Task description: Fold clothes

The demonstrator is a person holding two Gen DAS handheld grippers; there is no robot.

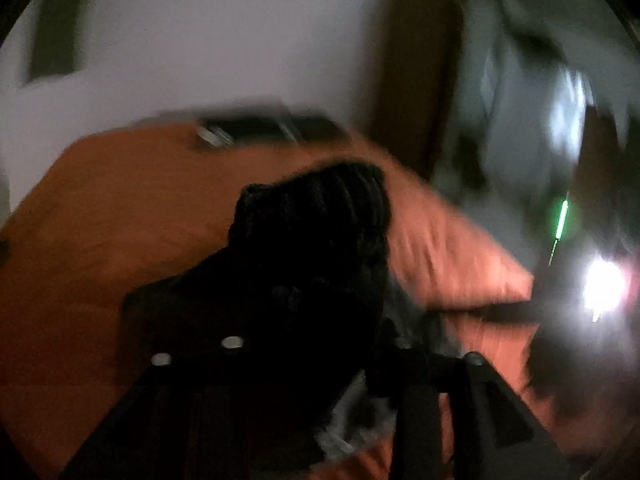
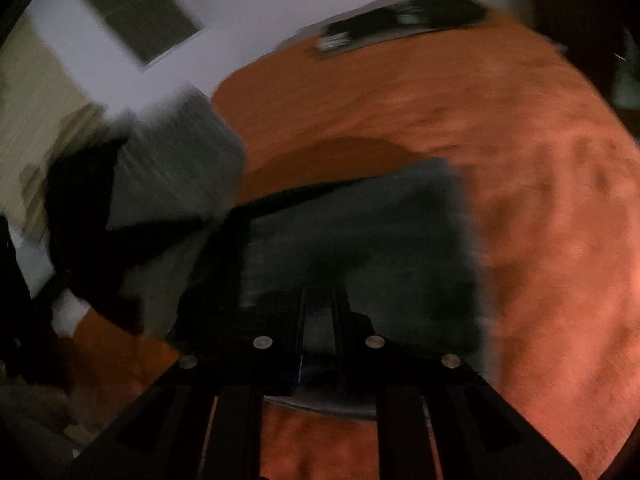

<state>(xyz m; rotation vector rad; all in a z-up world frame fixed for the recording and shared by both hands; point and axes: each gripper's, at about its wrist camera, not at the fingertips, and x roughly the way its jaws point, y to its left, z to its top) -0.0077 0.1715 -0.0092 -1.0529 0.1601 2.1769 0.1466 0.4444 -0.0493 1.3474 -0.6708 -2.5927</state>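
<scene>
Left wrist view: the left gripper [image 1: 320,292] pinches a bunched fold of a dark garment [image 1: 316,220], which stands up straight ahead of the fingers and hides their tips. Behind and below lies the orange bedspread [image 1: 120,208], with a dark flat object [image 1: 260,128] at its far edge (too blurred to name).

Right wrist view: the right gripper [image 2: 320,312] has its fingers pressed close together on the near hem of the grey-and-black garment [image 2: 360,232]. The cloth spreads forward from the jaws over the orange bedspread [image 2: 540,200], and its long axis seems to run leftward, where the fabric lifts off the bed toward the other hand. Both grippers hold the cloth; the right looks nearer the flat part, so I judge a fold would turn on that stretched span.
</scene>
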